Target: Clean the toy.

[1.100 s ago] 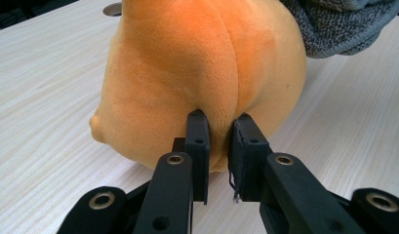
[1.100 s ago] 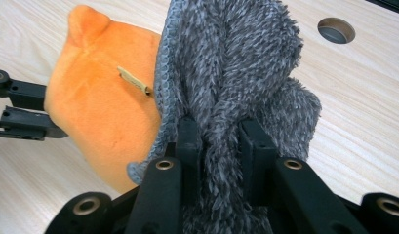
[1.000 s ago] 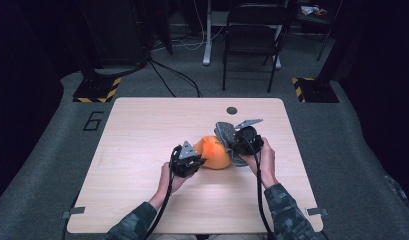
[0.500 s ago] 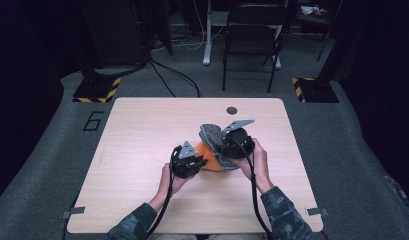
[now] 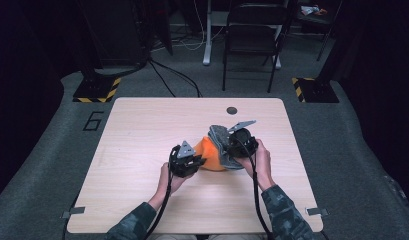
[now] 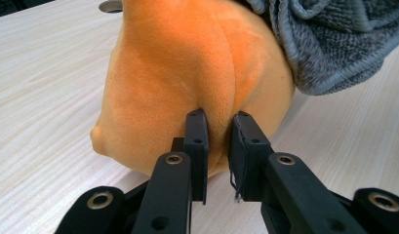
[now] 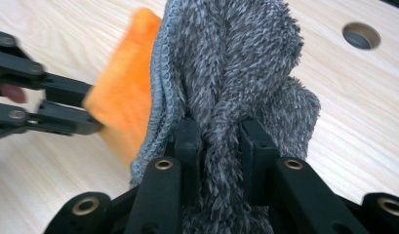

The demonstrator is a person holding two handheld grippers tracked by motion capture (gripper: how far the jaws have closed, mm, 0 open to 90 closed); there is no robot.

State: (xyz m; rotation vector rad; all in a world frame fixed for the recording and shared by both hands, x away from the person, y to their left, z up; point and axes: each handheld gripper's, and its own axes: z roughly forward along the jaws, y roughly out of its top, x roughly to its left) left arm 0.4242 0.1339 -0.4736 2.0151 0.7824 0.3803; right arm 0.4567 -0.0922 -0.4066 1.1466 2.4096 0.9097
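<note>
High view: at the table's (image 5: 142,130) middle, the orange plush cushion (image 5: 208,156) lies between the two tools, the left gripper (image 5: 188,162) at its lower left, the right gripper (image 5: 238,145) at its right, carrying the grey fuzzy cloth (image 5: 221,140) across its right half.

Left gripper view: the jaws pinch a fold of the cushion (image 6: 187,73) near its seam; cloth (image 6: 333,39) overhangs upper right.

Right gripper view: the jaws are clamped on the bunched cloth (image 7: 236,73) — the cushion (image 7: 124,97) lies left of it, so the cover likely pulls leftward.
</note>
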